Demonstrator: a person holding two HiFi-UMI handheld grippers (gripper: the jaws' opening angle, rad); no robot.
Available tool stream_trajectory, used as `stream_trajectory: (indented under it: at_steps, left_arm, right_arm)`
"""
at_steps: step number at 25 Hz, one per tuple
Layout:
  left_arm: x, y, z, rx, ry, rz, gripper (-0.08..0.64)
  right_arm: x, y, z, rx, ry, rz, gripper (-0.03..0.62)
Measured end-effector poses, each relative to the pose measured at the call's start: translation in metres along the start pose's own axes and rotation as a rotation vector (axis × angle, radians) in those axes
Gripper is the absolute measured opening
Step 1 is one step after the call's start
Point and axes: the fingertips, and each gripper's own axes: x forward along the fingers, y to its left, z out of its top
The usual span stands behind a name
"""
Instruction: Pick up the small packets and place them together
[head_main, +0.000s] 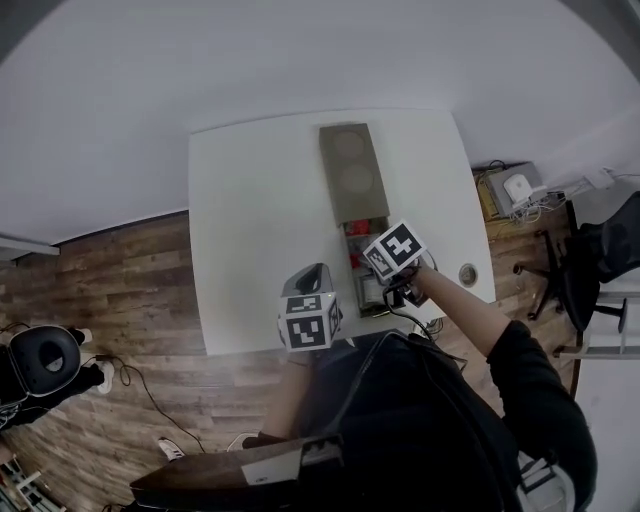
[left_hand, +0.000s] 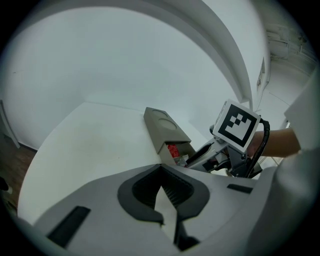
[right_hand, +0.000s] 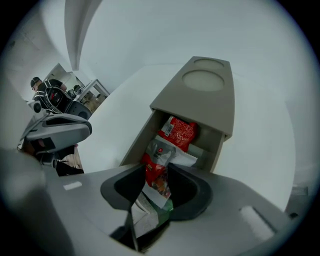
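A long grey-brown box (head_main: 352, 170) lies on the white table (head_main: 255, 200), its near compartment open. Small red packets (head_main: 356, 255) lie in that compartment. In the right gripper view one red packet (right_hand: 181, 132) rests at the back of it. My right gripper (right_hand: 159, 172) points steeply down into the compartment, and its jaws press on a crumpled red-and-white packet (right_hand: 159, 157). A green-and-white packet (right_hand: 150, 215) sits lower in the same gap. My left gripper (left_hand: 161, 175) hovers over bare table, left of the box, with its fingertips together and nothing held.
A small round object (head_main: 467, 273) sits near the table's right edge. Beyond that edge are a black chair (head_main: 600, 260) and a box with cables (head_main: 515, 190). A black stool (head_main: 45, 360) stands on the wooden floor at the left.
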Motion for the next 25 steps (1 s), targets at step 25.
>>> stream_trajectory:
  at_steps: [25]
  left_arm:
    - [-0.004,-0.011,-0.001,-0.007,-0.022,0.052,-0.005]
  right_arm:
    - [-0.031,-0.008,0.000,-0.047,-0.058,0.069,0.018]
